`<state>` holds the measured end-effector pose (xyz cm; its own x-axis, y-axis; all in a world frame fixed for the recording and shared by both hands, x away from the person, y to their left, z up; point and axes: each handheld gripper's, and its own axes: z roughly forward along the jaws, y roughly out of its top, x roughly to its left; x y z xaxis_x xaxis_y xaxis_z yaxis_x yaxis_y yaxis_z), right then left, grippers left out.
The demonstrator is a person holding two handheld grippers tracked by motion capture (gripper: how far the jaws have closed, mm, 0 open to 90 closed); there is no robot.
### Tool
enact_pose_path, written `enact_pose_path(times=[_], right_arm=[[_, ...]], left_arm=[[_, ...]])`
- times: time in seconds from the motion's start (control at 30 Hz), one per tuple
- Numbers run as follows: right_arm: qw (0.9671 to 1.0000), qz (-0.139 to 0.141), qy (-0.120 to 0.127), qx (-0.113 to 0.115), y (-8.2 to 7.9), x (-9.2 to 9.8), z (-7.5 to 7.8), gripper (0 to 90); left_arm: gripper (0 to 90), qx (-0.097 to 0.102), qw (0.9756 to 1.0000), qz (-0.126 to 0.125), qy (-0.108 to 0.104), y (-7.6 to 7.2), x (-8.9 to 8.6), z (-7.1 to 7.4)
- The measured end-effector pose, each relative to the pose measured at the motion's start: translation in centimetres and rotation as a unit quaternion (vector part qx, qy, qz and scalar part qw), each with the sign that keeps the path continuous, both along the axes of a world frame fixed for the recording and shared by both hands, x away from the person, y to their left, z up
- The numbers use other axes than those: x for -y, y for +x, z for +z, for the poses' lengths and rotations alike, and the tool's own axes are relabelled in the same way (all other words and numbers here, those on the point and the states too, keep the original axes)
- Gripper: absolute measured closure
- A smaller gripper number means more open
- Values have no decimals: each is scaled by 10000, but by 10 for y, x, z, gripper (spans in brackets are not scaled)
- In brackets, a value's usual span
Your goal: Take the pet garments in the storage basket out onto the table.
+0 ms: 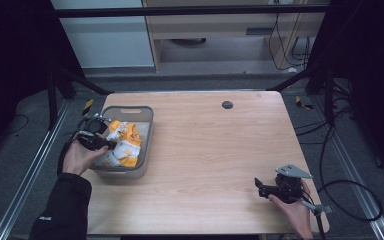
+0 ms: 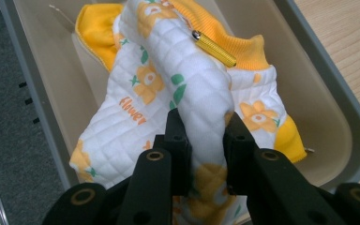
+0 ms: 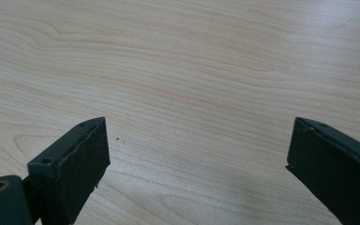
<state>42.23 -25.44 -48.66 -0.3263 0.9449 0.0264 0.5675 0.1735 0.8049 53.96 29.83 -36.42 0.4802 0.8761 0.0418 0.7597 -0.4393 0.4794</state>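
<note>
The left gripper point(image 2: 201, 133) has its fingers point(image 2: 177, 136) pinched on a fold of the quilted garment point(image 2: 187, 89), white with orange flowers and yellow trim, which lies bunched in the grey bin point(image 1: 147, 131) at the desk's point(image 1: 215, 150) left edge. Most of the cloth sits just beyond and below the fingers, inside the bin walls.

My worry is the grip itself: only one narrow ridge of fabric sits between the fingers, and quilted cloth like this can slide out once the rest of its weight hangs from that pinch. If it comes up crooked, the trailing part could drag on the bin's rim and tip or shift the bin, which stands close to the desk's edge. The gold zipper pull point(image 2: 214, 48) beyond the fingers could also snag on the rim.

The right gripper point(image 1: 260, 186) rests well apart, near the desk's right corner, its fingers point(image 3: 72, 168) spread wide over bare wood, too far off to steady the bin.
</note>
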Motion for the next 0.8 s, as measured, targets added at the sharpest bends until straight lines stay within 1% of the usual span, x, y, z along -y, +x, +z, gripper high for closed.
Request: enact_pose_path(times=[0.1, 0.3, 0.4, 0.5, 0.63, 0.67, 0.8], right_arm=[[10000, -1, -2, 1, 0, 0, 0, 59], [10000, -7, -30, 7, 0, 0, 0, 59], [10000, -15, -19, 20, 0, 0, 0, 59], [10000, -12, -12, 12, 0, 0, 1, 59], [10000, -11, -14, 14, 0, 0, 1, 59], [10000, -18, 9, -4, -1, 0, 1, 59], [10000, -14, -26, 18, -1, 0, 1, 59]], left_arm=[[754, 85, 10000, -13, -3, -2, 0, 6], [754, 173, 9998, -35, -40, -4, 0, 17], [754, 234, 9997, -84, -25, -6, 1, 23], [754, 299, 9995, -123, -66, -9, 2, 29], [754, 359, 9991, -211, -66, -13, 6, 35], [754, 368, 9990, -230, -67, -13, 6, 37], [754, 380, 9988, -299, -42, -16, 9, 43]])
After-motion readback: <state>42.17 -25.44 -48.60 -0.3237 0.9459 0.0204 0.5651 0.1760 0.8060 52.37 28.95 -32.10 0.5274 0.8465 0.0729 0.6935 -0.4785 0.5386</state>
